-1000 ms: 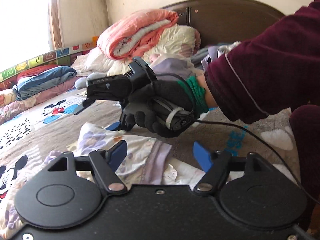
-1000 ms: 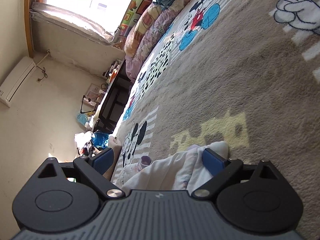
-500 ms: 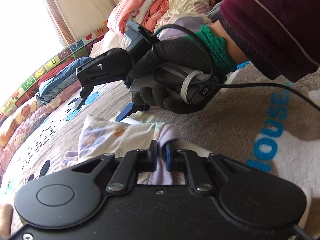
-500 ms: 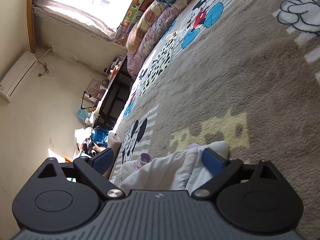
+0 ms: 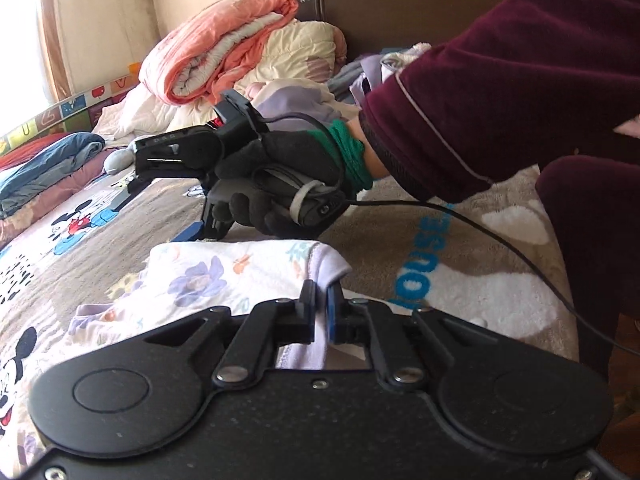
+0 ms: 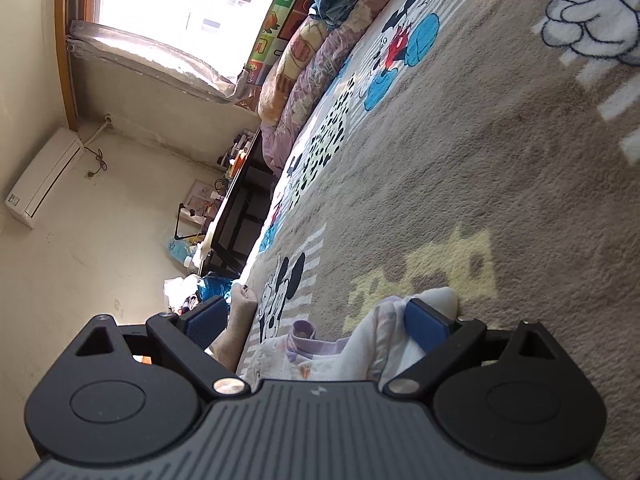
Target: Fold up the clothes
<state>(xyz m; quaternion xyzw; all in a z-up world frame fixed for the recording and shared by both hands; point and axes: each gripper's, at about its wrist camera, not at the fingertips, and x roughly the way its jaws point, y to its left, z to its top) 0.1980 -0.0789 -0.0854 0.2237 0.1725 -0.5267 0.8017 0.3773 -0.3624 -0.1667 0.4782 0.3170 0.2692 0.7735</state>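
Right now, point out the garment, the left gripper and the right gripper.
garment (image 5: 224, 276), left wrist view, floral top face.
left gripper (image 5: 320, 312), left wrist view, between fingertips.
right gripper (image 6: 316, 320), right wrist view, between fingertips.

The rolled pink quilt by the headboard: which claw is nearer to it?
Right. The right claw hovers open over the floral garment, farther up the bed toward the rolled pink quilt. The left claw is shut on the garment's near edge.

A: From the left wrist we look low across the grey cartoon-print bed blanket toward the dark wooden headboard.

B: Ours is rolled sideways, facing the bright window. We share the white floral garment.
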